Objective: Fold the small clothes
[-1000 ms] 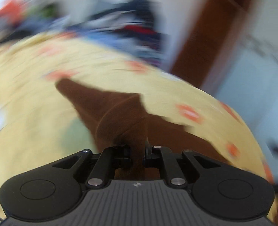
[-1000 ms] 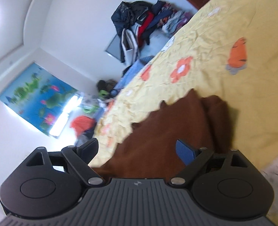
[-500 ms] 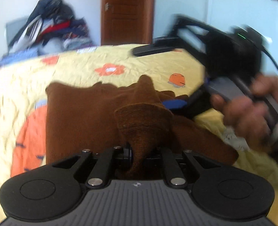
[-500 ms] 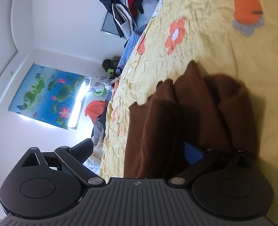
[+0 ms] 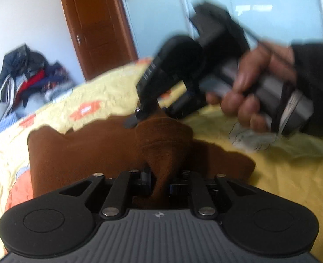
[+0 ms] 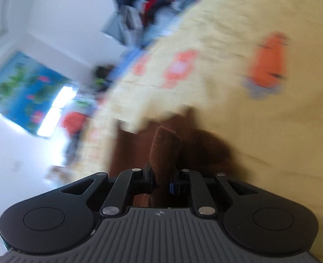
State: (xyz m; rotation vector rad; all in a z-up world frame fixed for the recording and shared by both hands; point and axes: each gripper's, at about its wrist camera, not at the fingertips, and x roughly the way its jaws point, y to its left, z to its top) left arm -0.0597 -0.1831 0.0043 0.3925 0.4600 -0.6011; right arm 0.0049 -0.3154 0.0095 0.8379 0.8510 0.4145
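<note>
Rich rust-brown knit garment point(image 5: 91, 151), plain all over, on a pale yellow bedsheet point(image 5: 293, 175) printed with orange flowers and an orange carrot point(image 6: 268, 65). Black tongs point(image 5: 160, 180), grey ribbed body. Far off, a reddish-brown door point(image 5: 95, 26) and a blue lotus picture point(image 6: 25, 89).

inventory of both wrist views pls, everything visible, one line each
brown garment: 1, brown, lying on the bedspread, a fold of it in each gripper
bedspread: 1, yellow with orange prints, covering the bed
clothes pile: 1, mixed dark, red and white, at the far end of the bed by the wall
door: 1, reddish-brown wood, behind the bed
picture: 1, blue with green and pink, on the white wall
left gripper: 1, black, jaws opening, brown fabric between them
right gripper: 1, black, jaws closing on a fold of the garment
hand: 1, dark sleeve, holding the right gripper
</note>
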